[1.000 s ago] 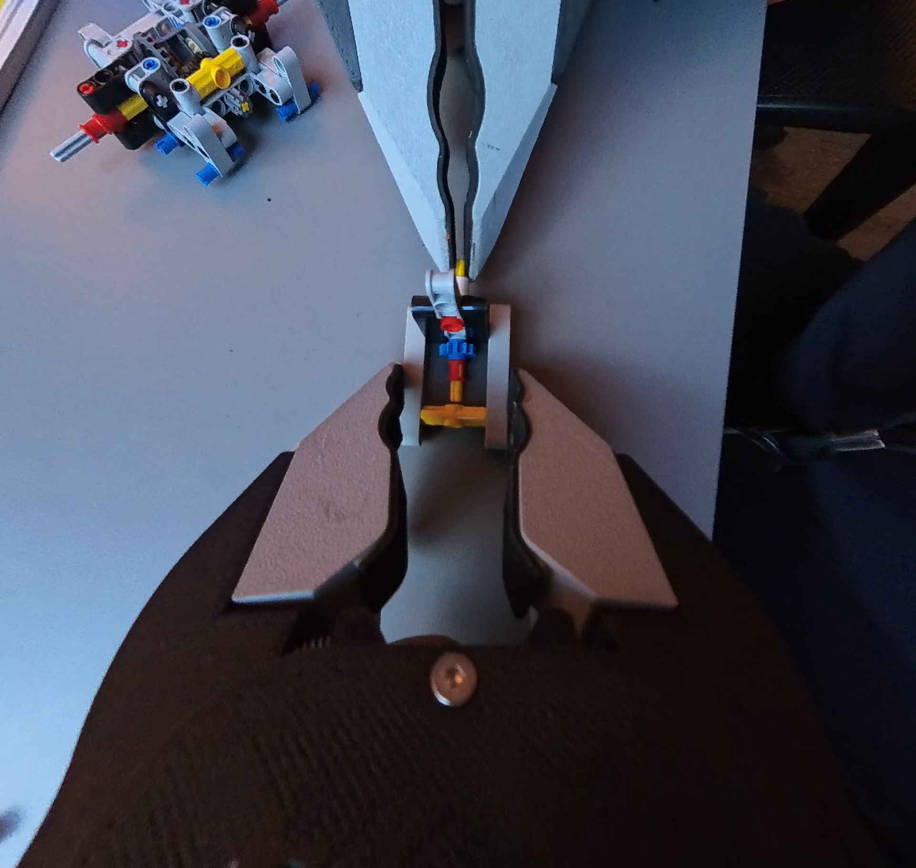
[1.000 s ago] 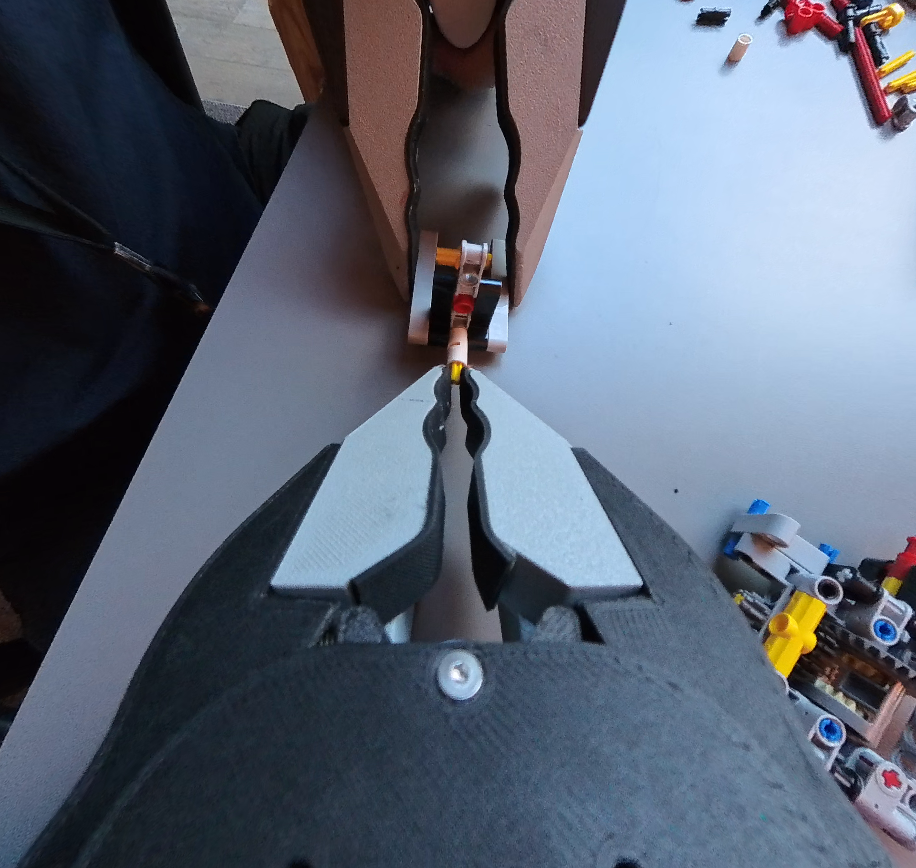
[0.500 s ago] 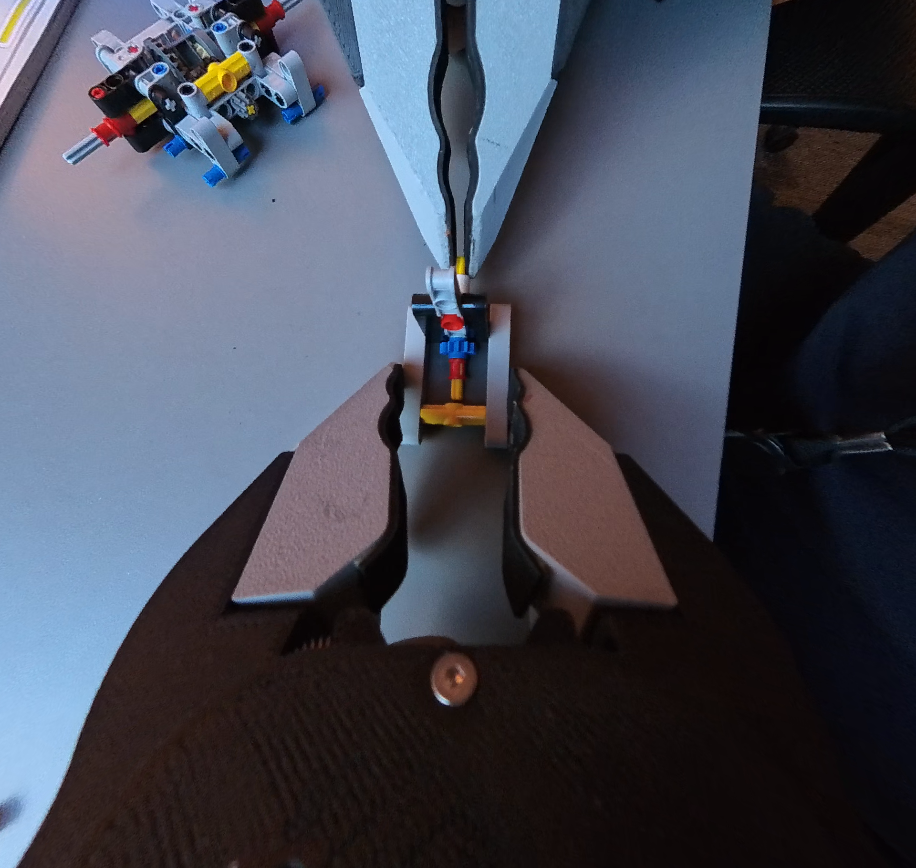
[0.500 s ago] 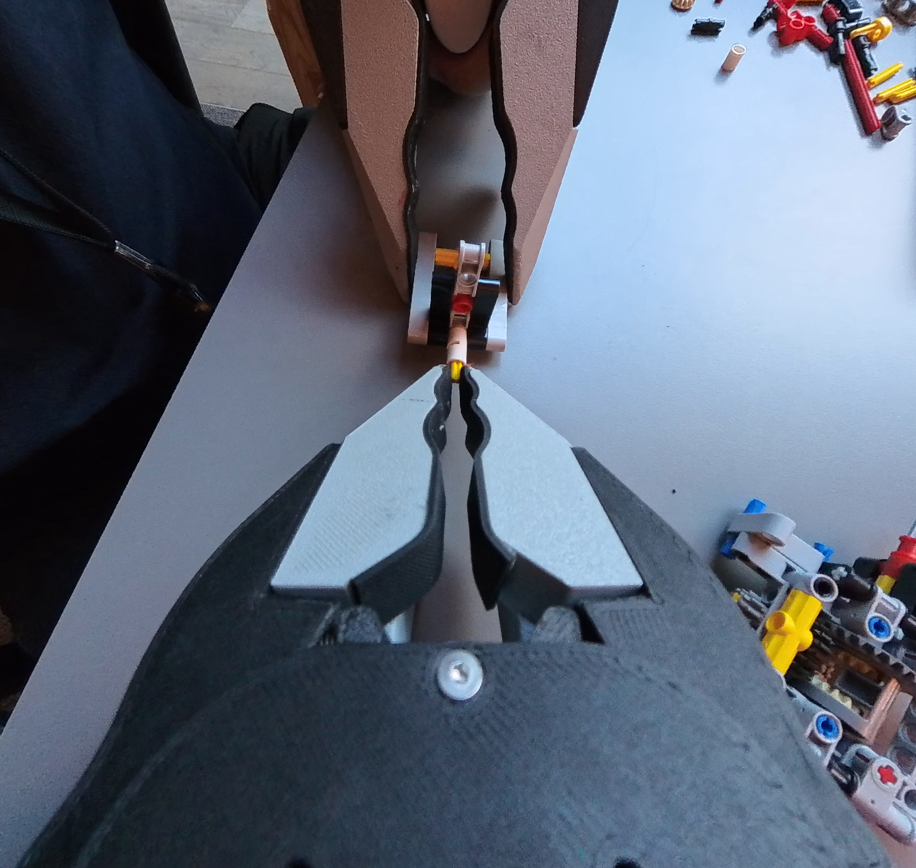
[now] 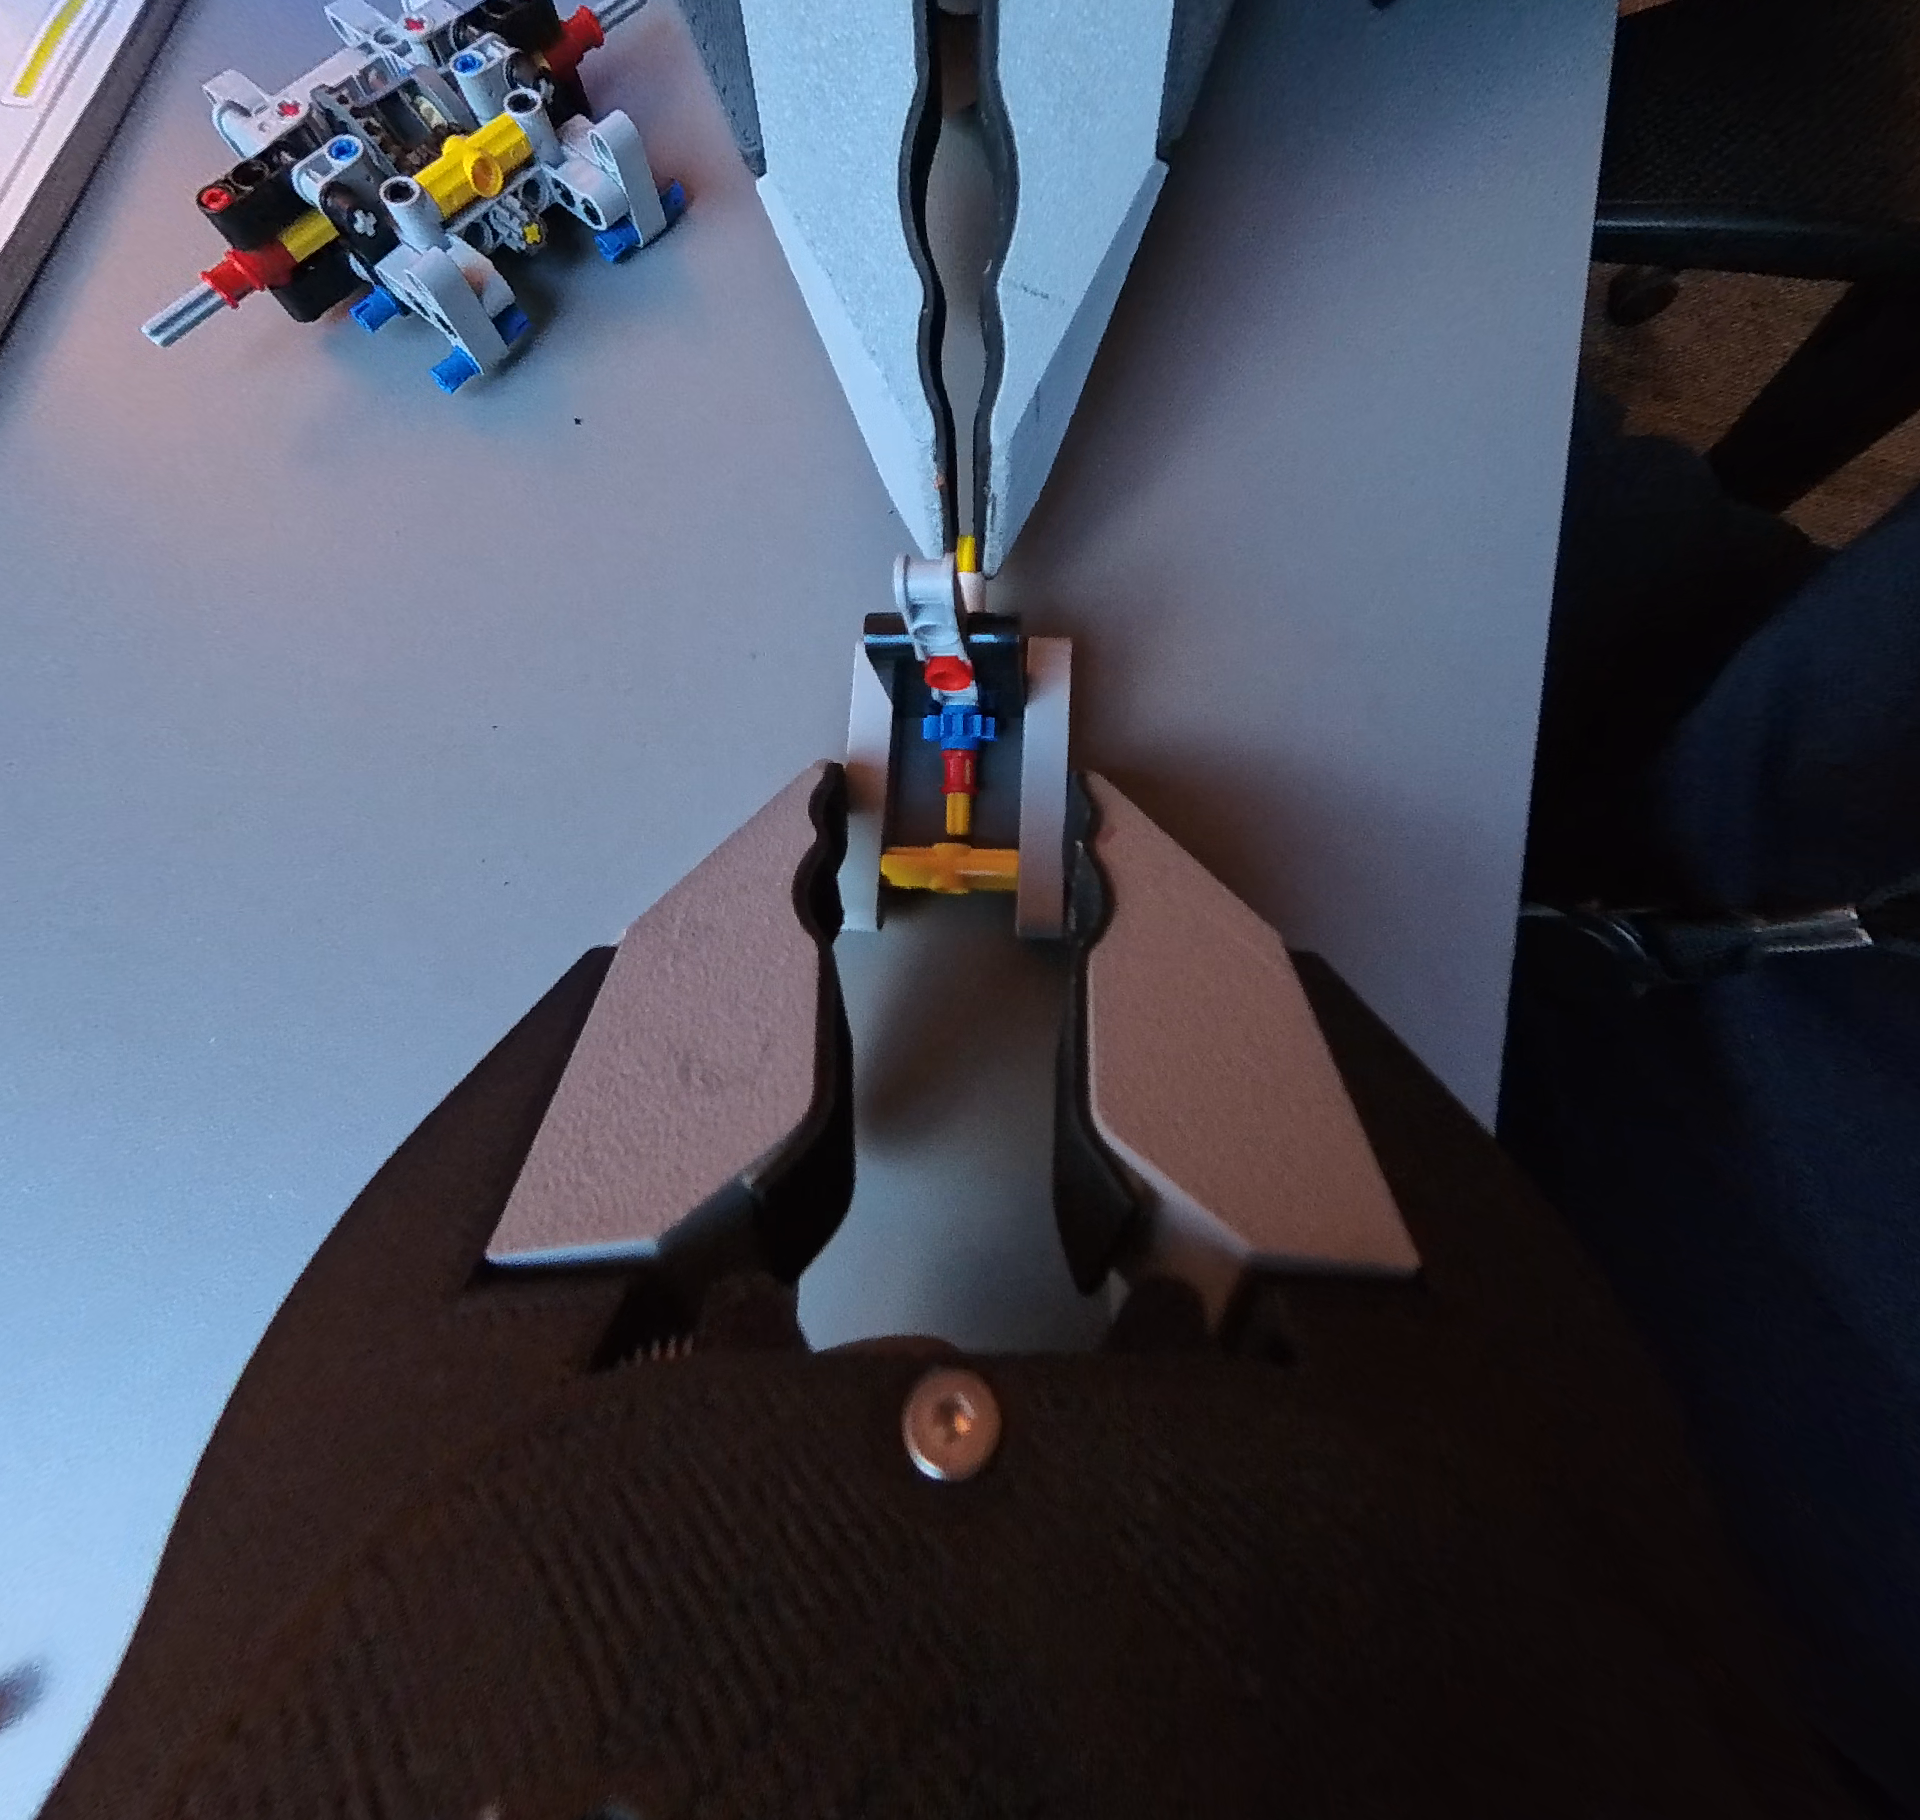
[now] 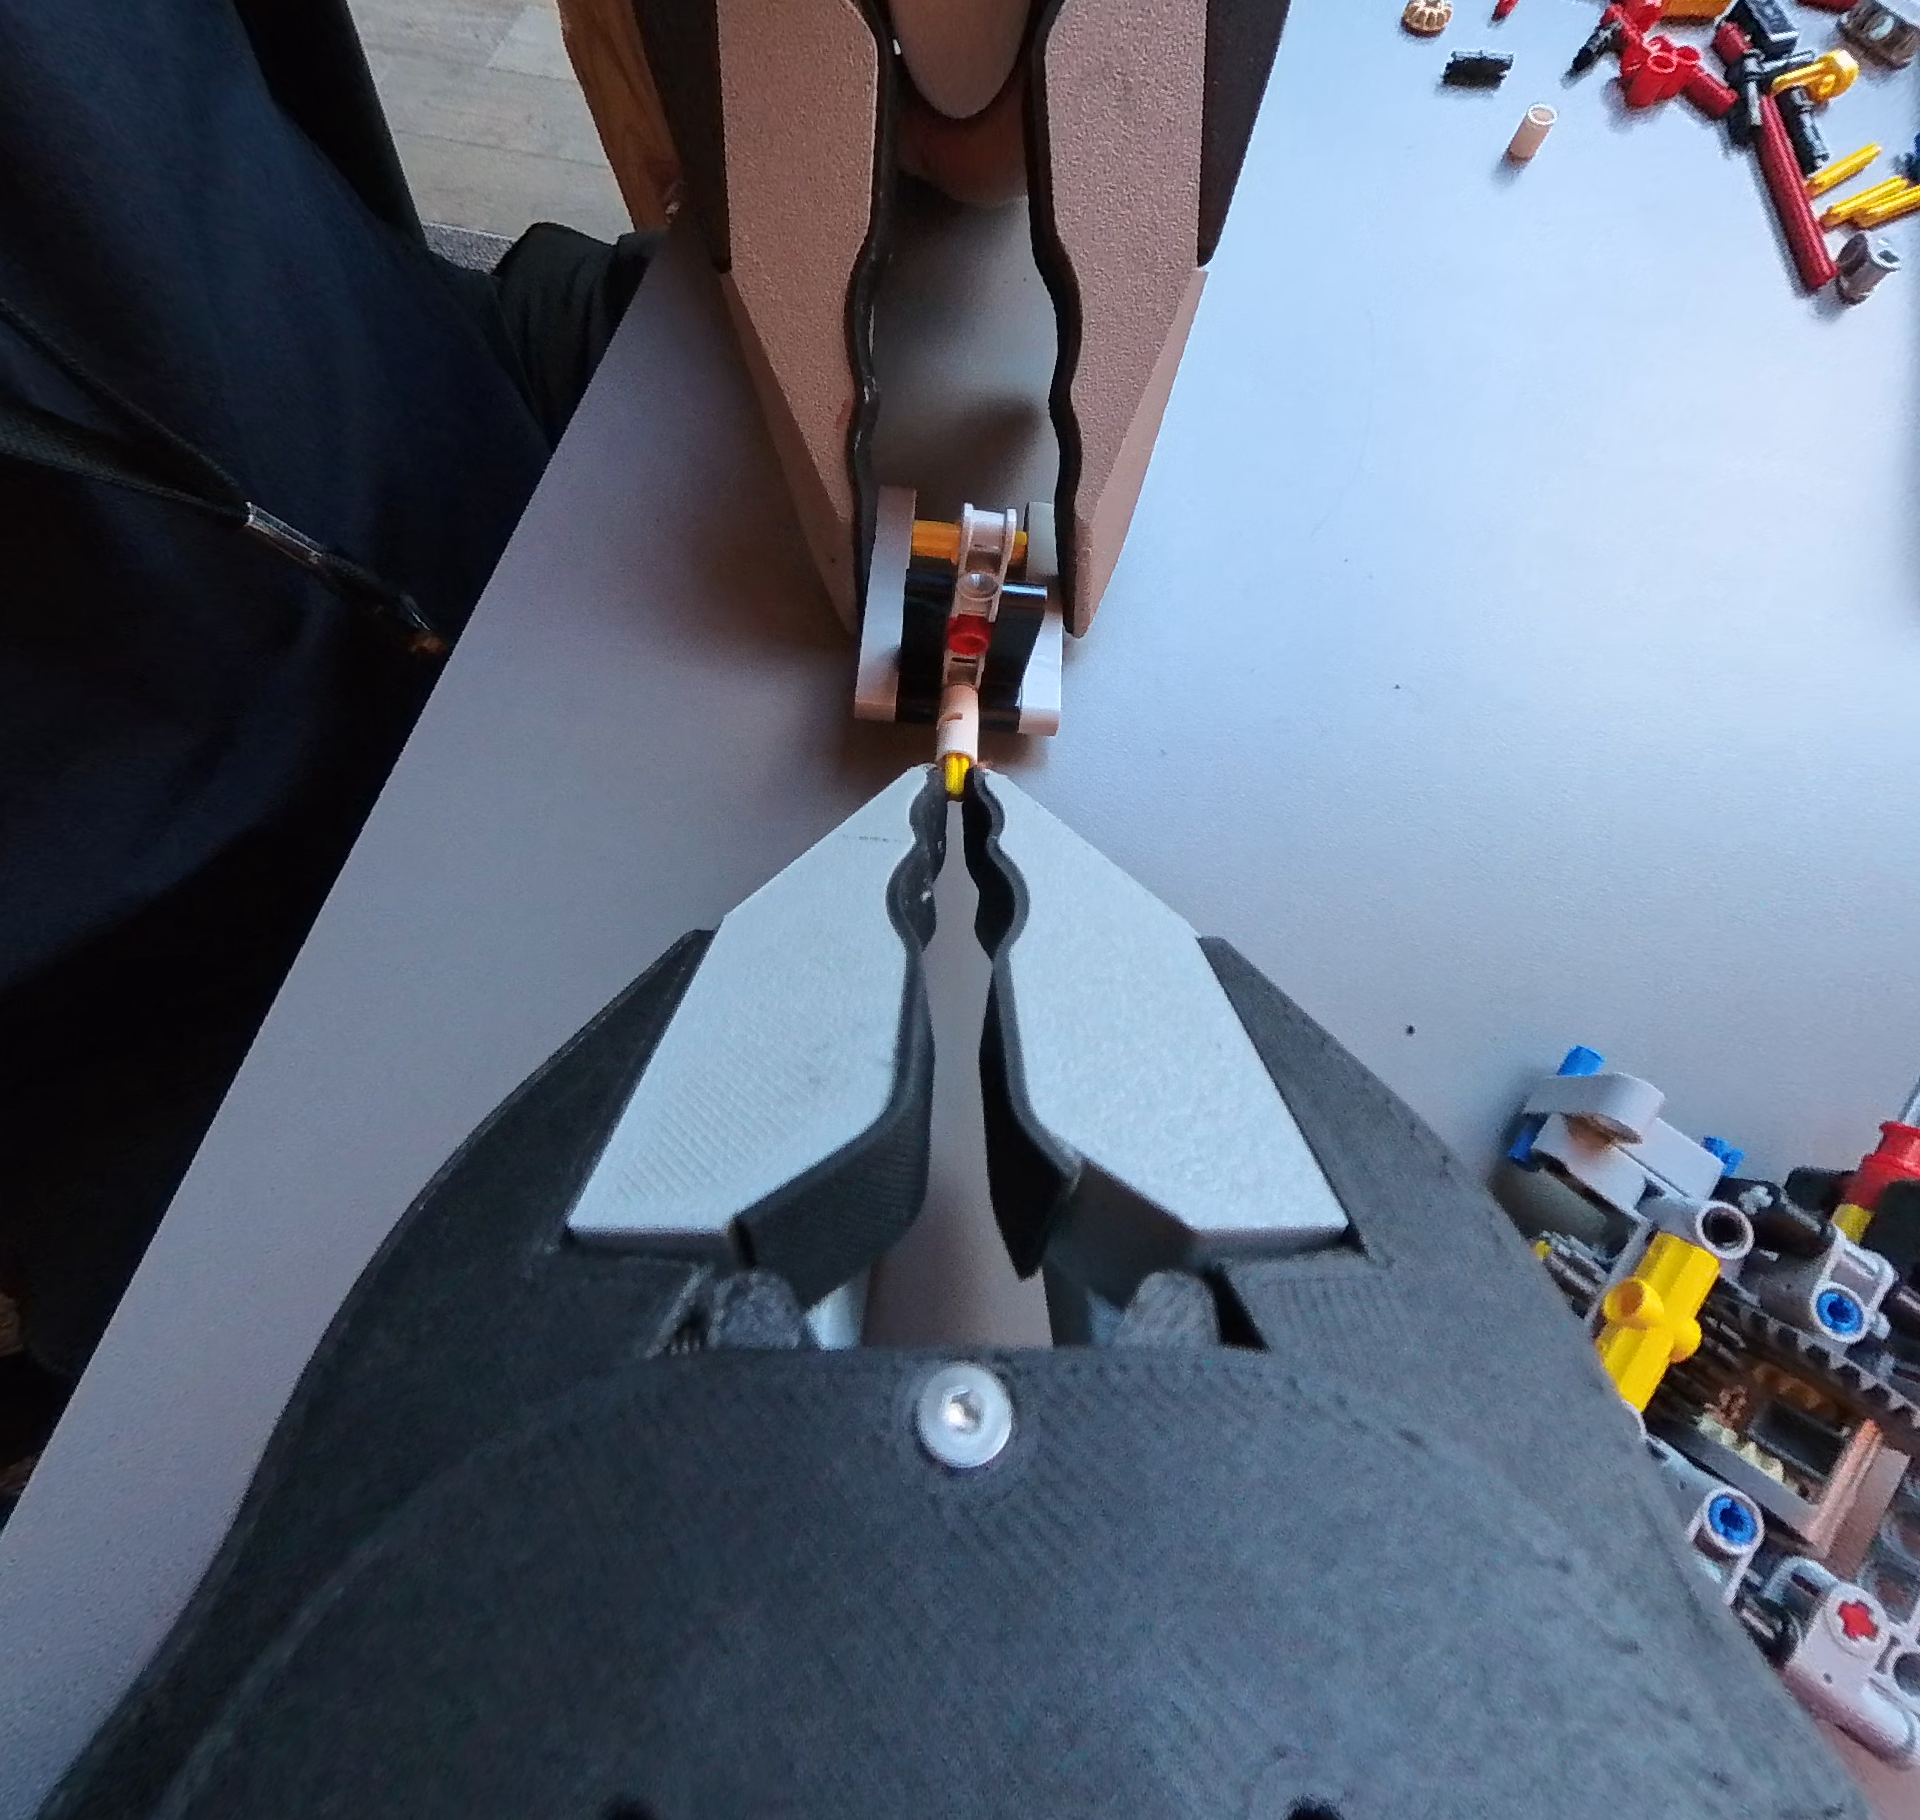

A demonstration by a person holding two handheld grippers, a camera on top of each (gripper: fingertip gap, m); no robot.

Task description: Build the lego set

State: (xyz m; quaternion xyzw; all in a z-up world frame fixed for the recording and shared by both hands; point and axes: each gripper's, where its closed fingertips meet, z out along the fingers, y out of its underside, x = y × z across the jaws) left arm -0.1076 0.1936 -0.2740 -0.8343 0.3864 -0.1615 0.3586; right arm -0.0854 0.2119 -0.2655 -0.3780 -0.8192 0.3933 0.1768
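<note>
Left tongs (image 5: pixel 954 851) around brick frame (image 5: pixel 1042 783)

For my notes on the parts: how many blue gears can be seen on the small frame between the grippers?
1. A blue gear sits on the yellow axle inside the small frame, below the red bush. Others may be hidden.

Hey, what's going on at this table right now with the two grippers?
The left gripper clamps a small grey-and-black building-brick frame by its side beams, on the grey table near its edge. Facing it, the right gripper pinches the thin yellow axle sticking out of that frame's end. A larger brick assembly sits aside, and loose coloured pieces lie farther off.
</note>
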